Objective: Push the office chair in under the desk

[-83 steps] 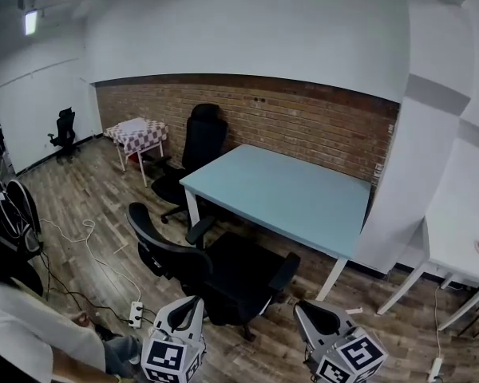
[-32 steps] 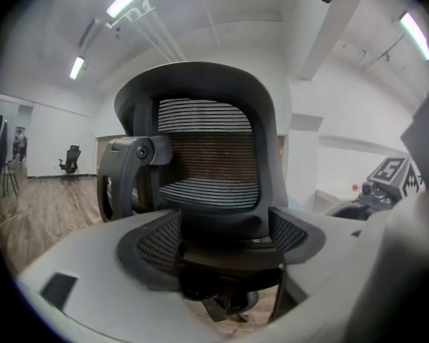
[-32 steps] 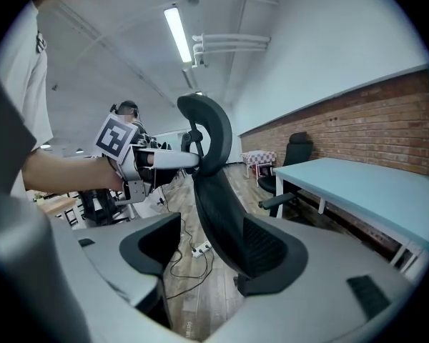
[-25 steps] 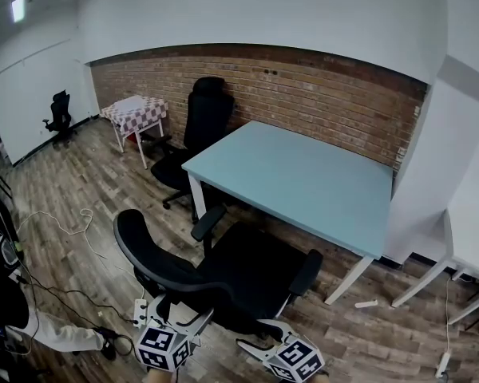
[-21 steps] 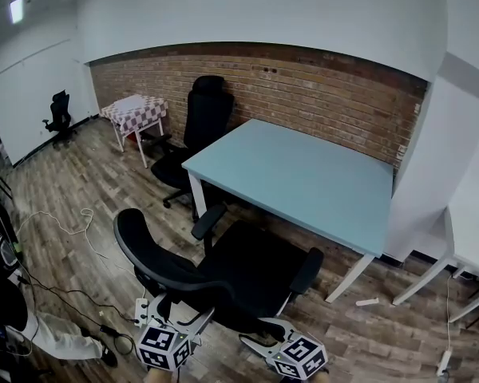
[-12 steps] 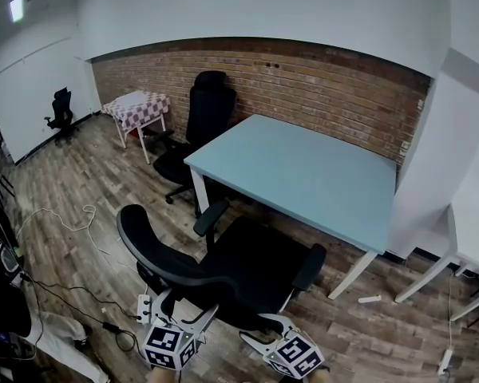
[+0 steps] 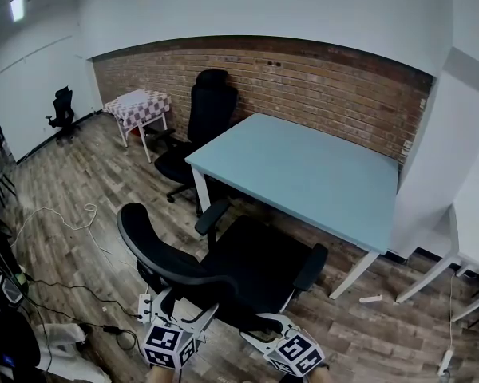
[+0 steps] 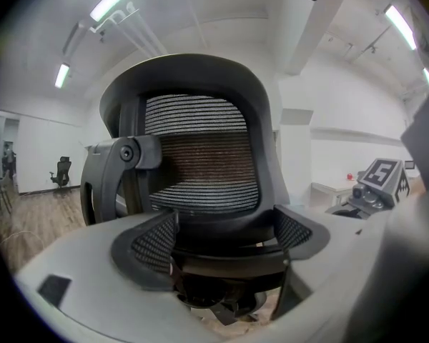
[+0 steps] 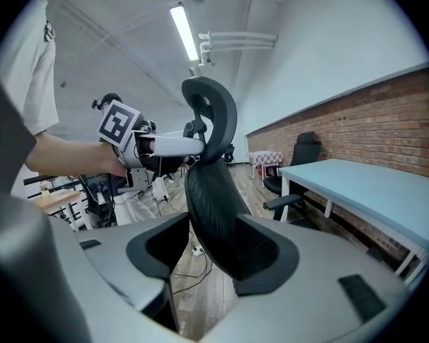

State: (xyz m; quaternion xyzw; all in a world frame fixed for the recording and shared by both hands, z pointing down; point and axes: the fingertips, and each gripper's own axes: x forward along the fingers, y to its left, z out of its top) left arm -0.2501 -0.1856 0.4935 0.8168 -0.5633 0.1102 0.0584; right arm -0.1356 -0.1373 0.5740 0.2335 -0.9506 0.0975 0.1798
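A black mesh office chair (image 7: 255, 274) stands in front of the light blue desk (image 7: 303, 174), seat toward the desk and its front edge just under the top. Its back (image 7: 168, 258) faces me. My left gripper (image 7: 185, 304) is shut on the lower frame of the chair back (image 8: 207, 156), which spans both pads of the left gripper (image 8: 225, 245). My right gripper (image 7: 263, 329) has just been closing. In its own view the right gripper (image 9: 211, 252) holds the side edge of the chair back (image 9: 214, 191) between its jaws.
A second black chair (image 7: 203, 126) stands at the desk's far left corner, a small checkered table (image 7: 140, 106) behind it. A white pillar (image 7: 423, 174) and a white desk (image 7: 471, 238) are to the right. Cables and a power strip (image 7: 144, 306) lie on the wood floor.
Since the earliest frame both grippers have come up to the chair back from behind it. Over the last second they and the chair have barely shifted.
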